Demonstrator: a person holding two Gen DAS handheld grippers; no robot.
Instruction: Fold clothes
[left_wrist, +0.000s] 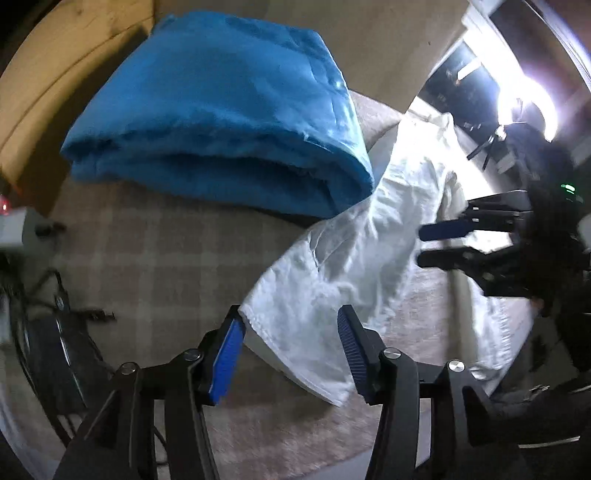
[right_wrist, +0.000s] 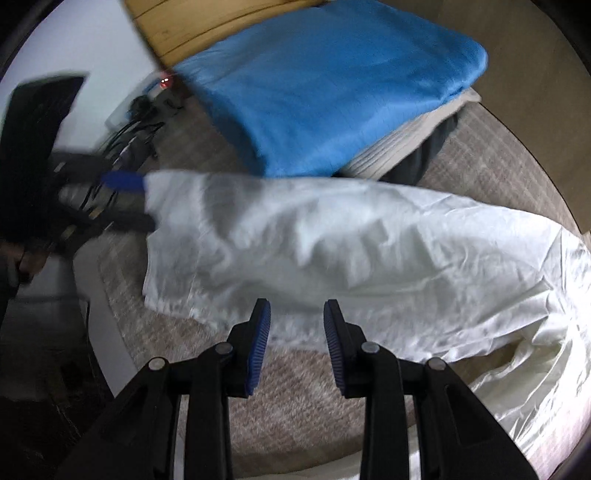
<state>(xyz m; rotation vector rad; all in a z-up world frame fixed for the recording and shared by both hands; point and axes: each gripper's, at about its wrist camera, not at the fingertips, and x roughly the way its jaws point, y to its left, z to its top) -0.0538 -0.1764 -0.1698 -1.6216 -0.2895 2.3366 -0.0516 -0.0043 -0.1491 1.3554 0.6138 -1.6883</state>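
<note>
Left claw (left_wrist: 291, 325) wide, right claw (right_wrist: 297, 321) wide, both over white garment (right_wrist: 332, 236), blue blanket (right_wrist: 332, 92) behind.

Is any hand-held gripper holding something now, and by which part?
Nothing is held. The left hand-held gripper and the right hand-held gripper are open near the crumpled white cloth garment.

The white garment (right_wrist: 332, 240) is thin woven cloth, creased and wrinkled, with a faint sheen at its right end. The folded blue blanket (left_wrist: 221, 122) looks soft and fuzzy, a matt fleece-like pile. Under both lies a bed cover (left_wrist: 147, 266) of coarse, matt checked fabric in beige and brown. At the far side, the headboard (left_wrist: 55, 74) is pale wood with visible grain. Each gripper has matt black plastic arms, shiny metal pivot pins and ribbed blue pads (left_wrist: 225, 354).
</note>
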